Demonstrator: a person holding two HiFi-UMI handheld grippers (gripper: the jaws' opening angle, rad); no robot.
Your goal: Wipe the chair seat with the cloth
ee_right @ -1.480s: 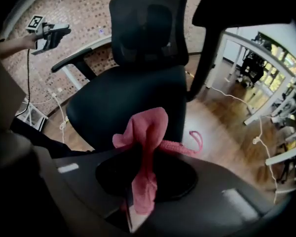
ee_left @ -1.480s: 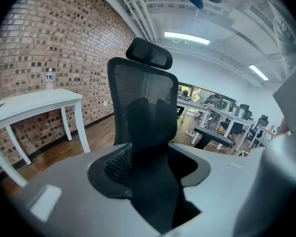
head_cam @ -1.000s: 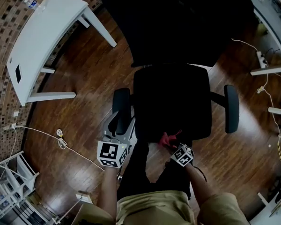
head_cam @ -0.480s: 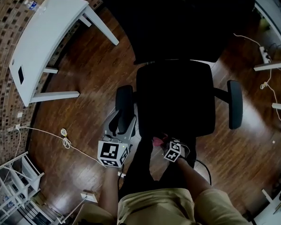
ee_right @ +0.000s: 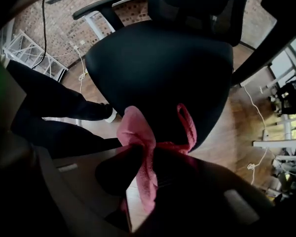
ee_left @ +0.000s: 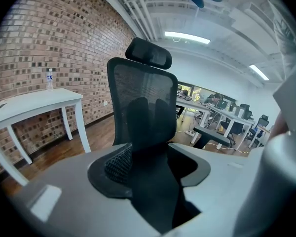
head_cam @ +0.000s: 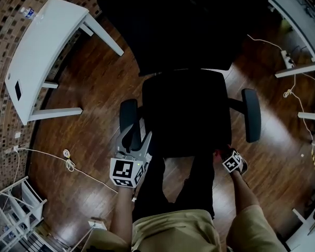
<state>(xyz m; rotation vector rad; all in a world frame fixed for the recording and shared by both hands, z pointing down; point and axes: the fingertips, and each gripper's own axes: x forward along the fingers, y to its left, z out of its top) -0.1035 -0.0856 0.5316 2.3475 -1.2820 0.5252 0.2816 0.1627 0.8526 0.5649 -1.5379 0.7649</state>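
One cloth [ee_right: 138, 132], pink, is pinched between the closed jaws of the right gripper [ee_right: 150, 151]. Its loops stick out past the tips, and a tail hangs back between the jaws. The cloth is at the front right corner of the seat [ee_right: 158, 58] of the single chair; contact with the seat cannot be confirmed.

There are two grippers. The left gripper [head_cam: 134, 147] has its jaws about half apart, clamped on the left armrest [head_cam: 129, 124], one of two.

There is one white table [head_cam: 42, 46] with one bottle [ee_left: 49, 78] on it.

In the head view the cloth is almost hidden under the right gripper. Only the left gripper view shows the headrest [ee_left: 149, 53].
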